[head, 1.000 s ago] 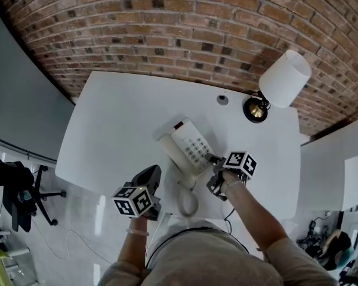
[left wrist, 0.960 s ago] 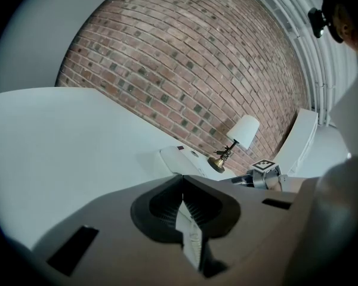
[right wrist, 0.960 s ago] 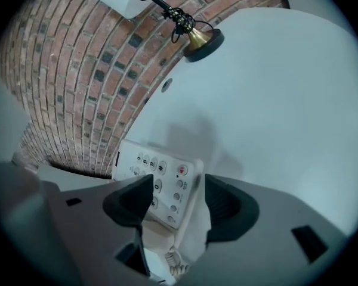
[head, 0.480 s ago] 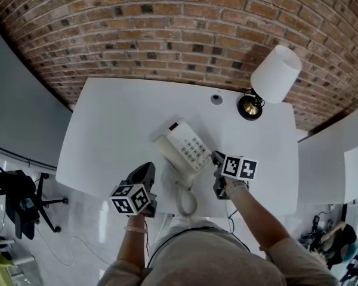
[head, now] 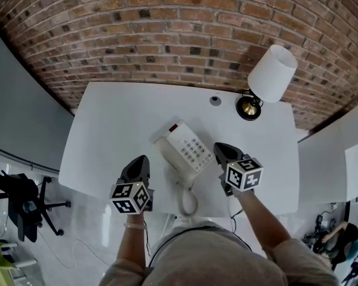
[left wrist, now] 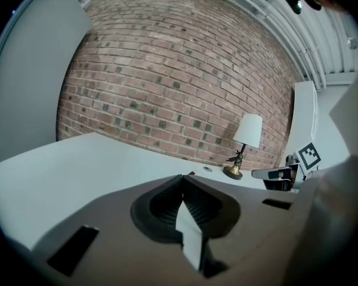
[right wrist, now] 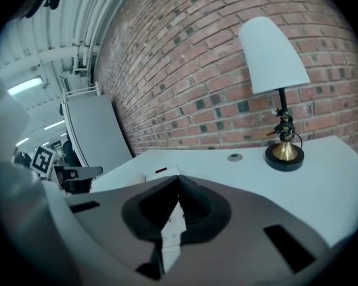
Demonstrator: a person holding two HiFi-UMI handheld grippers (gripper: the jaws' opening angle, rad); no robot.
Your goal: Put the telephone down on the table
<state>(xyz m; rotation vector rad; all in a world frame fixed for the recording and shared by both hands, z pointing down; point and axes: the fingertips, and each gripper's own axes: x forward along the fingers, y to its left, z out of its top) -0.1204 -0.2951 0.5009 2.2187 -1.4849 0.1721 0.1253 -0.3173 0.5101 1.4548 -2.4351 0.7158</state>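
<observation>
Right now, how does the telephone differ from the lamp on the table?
The telephone lies low and flat near the front edge of the table; the lamp stands upright at the back right, by the brick wall. The telephone is a white slab with a keypad and a looping cord; the lamp has a brass base under a white shade. Both rest on the white table.

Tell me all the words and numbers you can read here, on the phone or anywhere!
Keypad on the telephone: the buttons show, but are too small to read.
Red mark on the telephone's far end: too small to read.
Marker cubes: black-and-white square patterns only, no words.
No readable text anywhere.
</observation>
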